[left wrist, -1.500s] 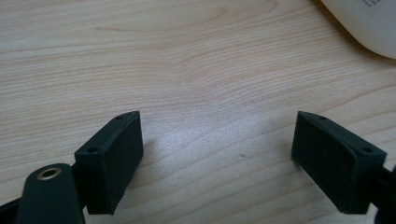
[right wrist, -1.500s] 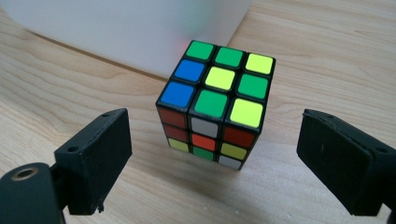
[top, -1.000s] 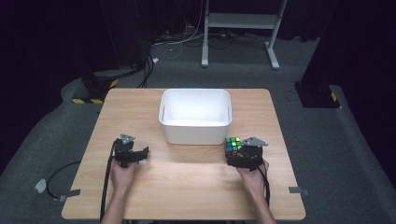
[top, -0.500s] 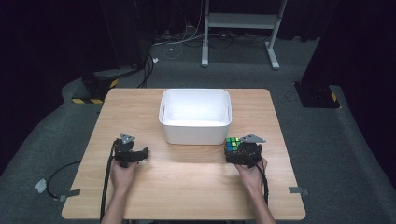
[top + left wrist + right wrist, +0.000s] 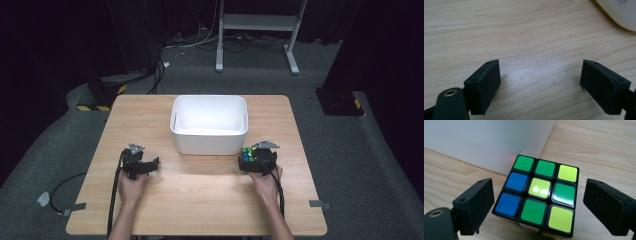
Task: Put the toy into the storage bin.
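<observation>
A scrambled puzzle cube (image 5: 537, 195) with green, blue and yellow stickers on top sits on the wooden table, just in front of the white bin's (image 5: 486, 142) wall. My right gripper (image 5: 536, 206) is open, one jaw on each side of the cube with small gaps, not touching it. From above, the cube (image 5: 247, 153) lies at the bin's (image 5: 209, 140) front right corner with the right gripper (image 5: 253, 161) around it. My left gripper (image 5: 141, 162) is open and low over bare wood at the left. In the left gripper view, the left gripper (image 5: 540, 85) holds nothing.
The white bin's corner (image 5: 619, 12) shows at the upper right of the left gripper view. The bin looks empty from above. The table's (image 5: 200, 200) front half is bare wood. Cables trail from both grippers off the near edge.
The right gripper has edged slightly forward and left, so its jaws now flank the cube. The left gripper has stayed still.
</observation>
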`<state>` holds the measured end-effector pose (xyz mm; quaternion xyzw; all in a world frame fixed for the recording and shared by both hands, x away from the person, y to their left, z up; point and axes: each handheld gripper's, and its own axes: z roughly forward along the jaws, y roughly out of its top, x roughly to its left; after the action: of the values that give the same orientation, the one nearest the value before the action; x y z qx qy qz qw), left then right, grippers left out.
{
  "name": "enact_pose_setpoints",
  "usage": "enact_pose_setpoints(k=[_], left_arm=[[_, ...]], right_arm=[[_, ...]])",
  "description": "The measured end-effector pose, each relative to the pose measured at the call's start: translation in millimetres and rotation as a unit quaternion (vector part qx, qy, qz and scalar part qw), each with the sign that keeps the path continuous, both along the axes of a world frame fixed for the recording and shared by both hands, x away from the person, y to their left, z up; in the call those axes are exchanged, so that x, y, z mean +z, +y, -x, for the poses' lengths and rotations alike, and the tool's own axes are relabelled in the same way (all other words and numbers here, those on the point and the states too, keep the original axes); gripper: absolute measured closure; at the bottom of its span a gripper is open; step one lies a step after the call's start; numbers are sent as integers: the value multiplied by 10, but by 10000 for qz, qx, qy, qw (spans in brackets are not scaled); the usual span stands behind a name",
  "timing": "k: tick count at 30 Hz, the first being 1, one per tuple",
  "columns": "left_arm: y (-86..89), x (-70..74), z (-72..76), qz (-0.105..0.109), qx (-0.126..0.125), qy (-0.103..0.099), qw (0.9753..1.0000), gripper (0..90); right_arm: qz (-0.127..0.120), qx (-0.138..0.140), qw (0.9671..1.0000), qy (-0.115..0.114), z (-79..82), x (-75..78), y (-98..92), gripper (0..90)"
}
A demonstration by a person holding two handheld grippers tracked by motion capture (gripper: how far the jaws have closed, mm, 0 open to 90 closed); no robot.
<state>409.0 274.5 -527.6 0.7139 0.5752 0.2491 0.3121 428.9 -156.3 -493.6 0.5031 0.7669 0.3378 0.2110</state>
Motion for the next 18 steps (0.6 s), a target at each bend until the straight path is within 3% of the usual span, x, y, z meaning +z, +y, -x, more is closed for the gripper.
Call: enact_pose_setpoints(k=[18], left_arm=[[0, -1, 0, 21, 8, -7, 10000, 169]], right_arm=[[186, 4, 9998, -10, -59, -98, 69, 195]])
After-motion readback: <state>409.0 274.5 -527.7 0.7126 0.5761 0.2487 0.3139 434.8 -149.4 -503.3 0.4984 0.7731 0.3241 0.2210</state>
